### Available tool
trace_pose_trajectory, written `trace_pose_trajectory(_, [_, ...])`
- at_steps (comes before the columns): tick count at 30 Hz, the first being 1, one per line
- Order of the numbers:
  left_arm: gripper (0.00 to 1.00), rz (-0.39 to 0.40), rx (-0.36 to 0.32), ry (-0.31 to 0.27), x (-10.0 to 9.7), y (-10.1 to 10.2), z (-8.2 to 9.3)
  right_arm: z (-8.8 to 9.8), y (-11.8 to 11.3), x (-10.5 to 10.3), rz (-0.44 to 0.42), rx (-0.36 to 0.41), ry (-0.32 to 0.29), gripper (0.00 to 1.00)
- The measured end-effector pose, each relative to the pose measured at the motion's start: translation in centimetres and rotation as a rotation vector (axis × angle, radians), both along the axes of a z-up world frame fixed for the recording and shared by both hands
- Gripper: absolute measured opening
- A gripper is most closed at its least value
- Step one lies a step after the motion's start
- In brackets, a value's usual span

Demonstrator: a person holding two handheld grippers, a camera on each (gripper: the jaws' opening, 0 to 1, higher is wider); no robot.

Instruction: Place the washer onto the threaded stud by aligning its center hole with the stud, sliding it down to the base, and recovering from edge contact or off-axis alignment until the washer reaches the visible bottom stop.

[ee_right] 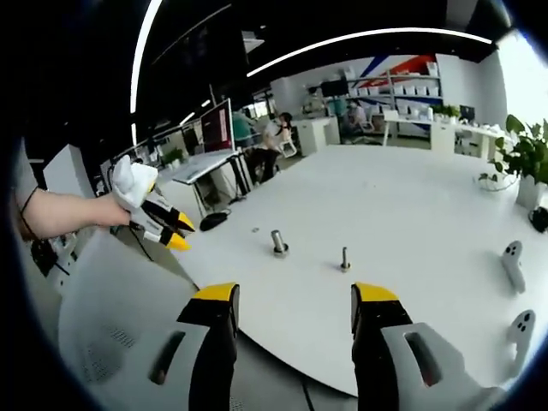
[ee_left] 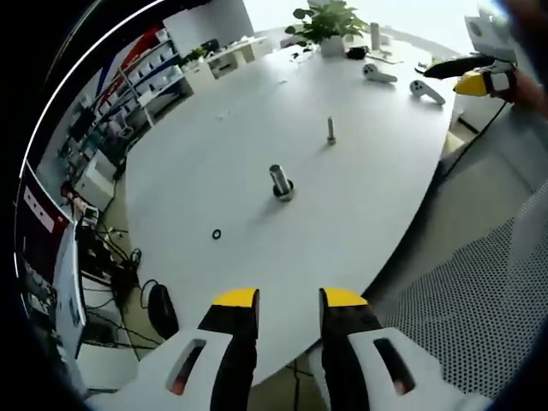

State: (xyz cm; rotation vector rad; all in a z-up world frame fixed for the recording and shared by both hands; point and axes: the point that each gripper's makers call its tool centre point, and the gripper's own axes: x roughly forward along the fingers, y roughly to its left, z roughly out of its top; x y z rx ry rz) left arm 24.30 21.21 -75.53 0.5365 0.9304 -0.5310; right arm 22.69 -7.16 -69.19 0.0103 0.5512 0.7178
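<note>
Left gripper: we see its black jaws with yellow tips and white housings standing apart with nothing between them, short of the table's near edge.
Right gripper: in the right gripper view we find the same black-and-yellow jaws spread wide and empty, over the table's edge.
Table: we read it as a smooth, matte white top with a rounded edge.
Washer: we make out a small dark ring lying flat on the table, nearer to us than the cylinder and to its left, apart from it.
Cylinder: we see a short, shiny metal post on a wider base, upright.
Threaded stud: we see a thin metal pin, upright, beyond the cylinder, bare.
Controllers: white, curved, far past the stud.
Plant pot: white, holding a leafy green plant, at the far edge.
</note>
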Motion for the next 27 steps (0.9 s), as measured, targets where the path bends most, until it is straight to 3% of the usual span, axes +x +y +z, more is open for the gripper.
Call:
trace_pose_trajectory(5, [0.28, 0.113, -0.089, 0.004, 3.3, 1.0, -0.3, -0.6, 0.2, -0.3, 0.001, 0.045, 0.07, 0.5])
trace_pose_trajectory(7, [0.28, 0.145, -0.12, 0.03, 4.2, 1.2, -0.9, -0.3, 0.0, -0.2, -0.011, 0.05, 0.053, 0.5])
trace_pose_trajectory(14, [0.27, 0.09, -0.044, 0.07, 6.8, 1.9, -2.9, -0.6, 0.5, -0.4, 0.014, 0.041, 0.064, 0.5])
trace_pose_trajectory(23, [0.26, 0.017, 0.002, 0.137, 10.5, 2.1, -5.7, -0.7, 0.4, -0.4, 0.015, 0.025, 0.058, 0.5])
trace_pose_trajectory(27, [0.24, 0.032, 0.019, 0.176, 12.0, 2.7, -7.1, -1.2, 0.5, -0.5, 0.023, 0.026, 0.088, 0.49])
